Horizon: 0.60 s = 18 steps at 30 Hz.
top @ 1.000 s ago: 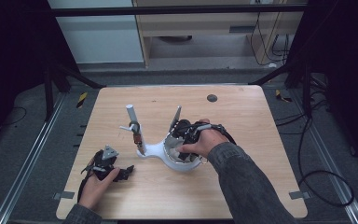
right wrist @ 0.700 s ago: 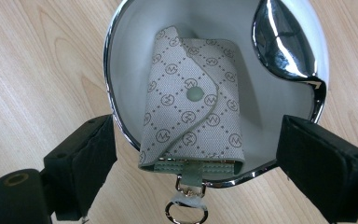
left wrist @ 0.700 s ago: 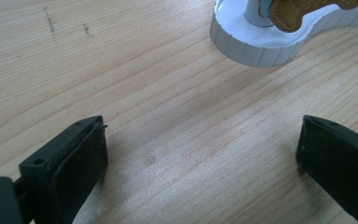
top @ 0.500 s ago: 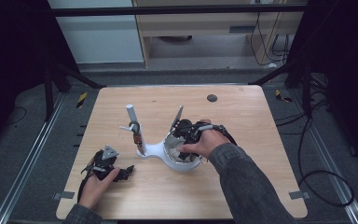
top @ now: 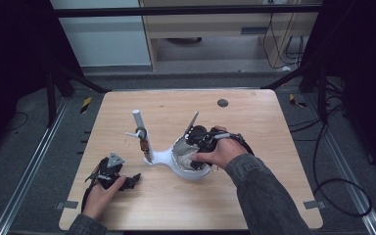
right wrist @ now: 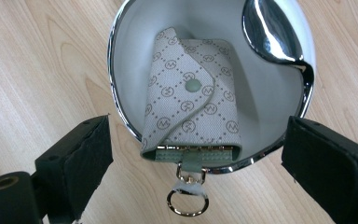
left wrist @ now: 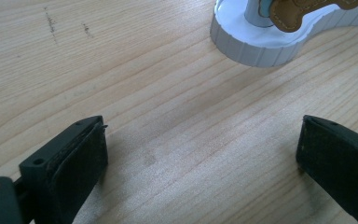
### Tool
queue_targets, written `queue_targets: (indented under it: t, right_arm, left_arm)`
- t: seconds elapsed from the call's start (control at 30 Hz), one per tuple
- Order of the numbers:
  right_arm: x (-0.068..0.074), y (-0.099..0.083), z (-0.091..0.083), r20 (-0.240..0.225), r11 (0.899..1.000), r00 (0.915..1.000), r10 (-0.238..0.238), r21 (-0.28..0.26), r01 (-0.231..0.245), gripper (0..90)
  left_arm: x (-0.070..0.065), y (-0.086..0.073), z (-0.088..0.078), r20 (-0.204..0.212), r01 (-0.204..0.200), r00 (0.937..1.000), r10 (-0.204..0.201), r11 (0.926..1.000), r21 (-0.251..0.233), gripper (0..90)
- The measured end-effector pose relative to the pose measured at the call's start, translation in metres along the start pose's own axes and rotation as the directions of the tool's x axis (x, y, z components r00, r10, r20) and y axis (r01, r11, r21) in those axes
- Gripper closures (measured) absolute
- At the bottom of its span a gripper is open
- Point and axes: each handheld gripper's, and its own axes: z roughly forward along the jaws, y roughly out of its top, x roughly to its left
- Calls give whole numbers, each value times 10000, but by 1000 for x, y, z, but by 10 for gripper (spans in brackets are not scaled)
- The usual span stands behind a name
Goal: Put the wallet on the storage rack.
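Little has moved since the earlier frames: both hands sit where they were, the right gripper (top: 199, 139) hovering over the round white dish with a chrome rim (right wrist: 121, 116), the left gripper (top: 111, 171) resting low on the pale wooden table (top: 254, 117).

Seen from the right gripper view, its two black fingers (right wrist: 77, 158) stand wide apart and hold nothing. Between and just beyond them lies the cream fabric key pouch with a printed monogram pattern and a green snap (right wrist: 191, 109), leaning inside the dish. Its lower edge rests on the rim nearest the fingers, and its gold ring (right wrist: 187, 201) hangs out over the table between them.

The left gripper's fingers (left wrist: 72, 161) are also wide open and empty, with bare table between them; ahead of them is the ribbed white base of a stand (left wrist: 256, 44) carrying a tan leather bone-shaped tag (left wrist: 303, 11).

To grasp the pouch well, the right fingers should likely lower squarely on either side of its near edge, clear of the rim, and close gently.
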Motion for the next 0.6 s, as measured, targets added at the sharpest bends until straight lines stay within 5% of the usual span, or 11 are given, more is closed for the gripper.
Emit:
queue_targets:
  t: [0.6]
  right_arm:
    - [-6, -19, -15, 54, 9941, 9995, 306, -1043, -299, 61]
  left_arm:
    - [0, 0, 0, -3, -6, 10000, 6, 10000, -1, 11]
